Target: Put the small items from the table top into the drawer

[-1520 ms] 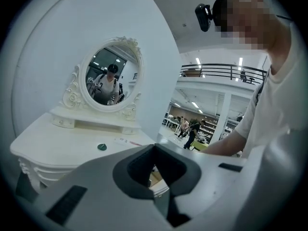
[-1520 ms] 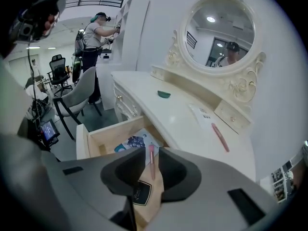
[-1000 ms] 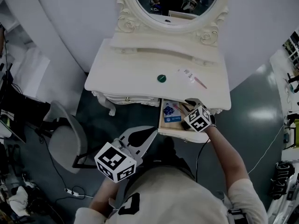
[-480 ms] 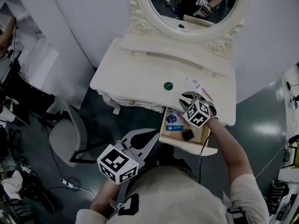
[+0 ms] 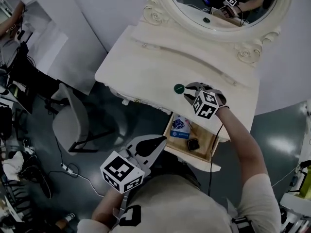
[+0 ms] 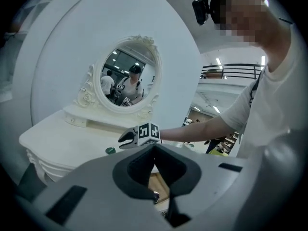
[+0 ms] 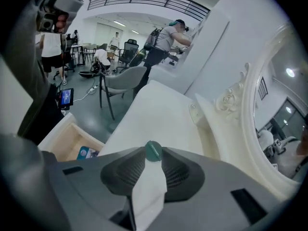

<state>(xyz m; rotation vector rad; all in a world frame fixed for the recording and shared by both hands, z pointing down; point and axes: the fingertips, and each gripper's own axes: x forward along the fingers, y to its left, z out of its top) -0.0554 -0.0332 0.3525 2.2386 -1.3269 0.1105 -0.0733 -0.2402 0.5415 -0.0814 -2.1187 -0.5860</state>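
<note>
A small green disc (image 5: 179, 88) lies on the white dressing table (image 5: 141, 67) near its front edge. My right gripper (image 5: 189, 88) hovers low over the tabletop and points at the disc. Its jaws are open and the disc (image 7: 154, 150) sits just beyond the fingertips, untouched. Below the table's right side the wooden drawer (image 5: 204, 141) stands open. It holds a blue packet (image 5: 181, 126) and a small black square item (image 5: 193, 144). My left gripper (image 5: 161, 140) hangs in front of the drawer with its jaws shut and empty.
An oval mirror (image 5: 228, 4) with a carved frame rises at the back of the table. A grey chair (image 5: 68, 125) stands on the floor to the left. Cables and clutter lie along the left edge.
My right gripper has come up out of the drawer, leaving the black square item inside, and moved over the tabletop to the green disc. The left gripper has stayed put.
</note>
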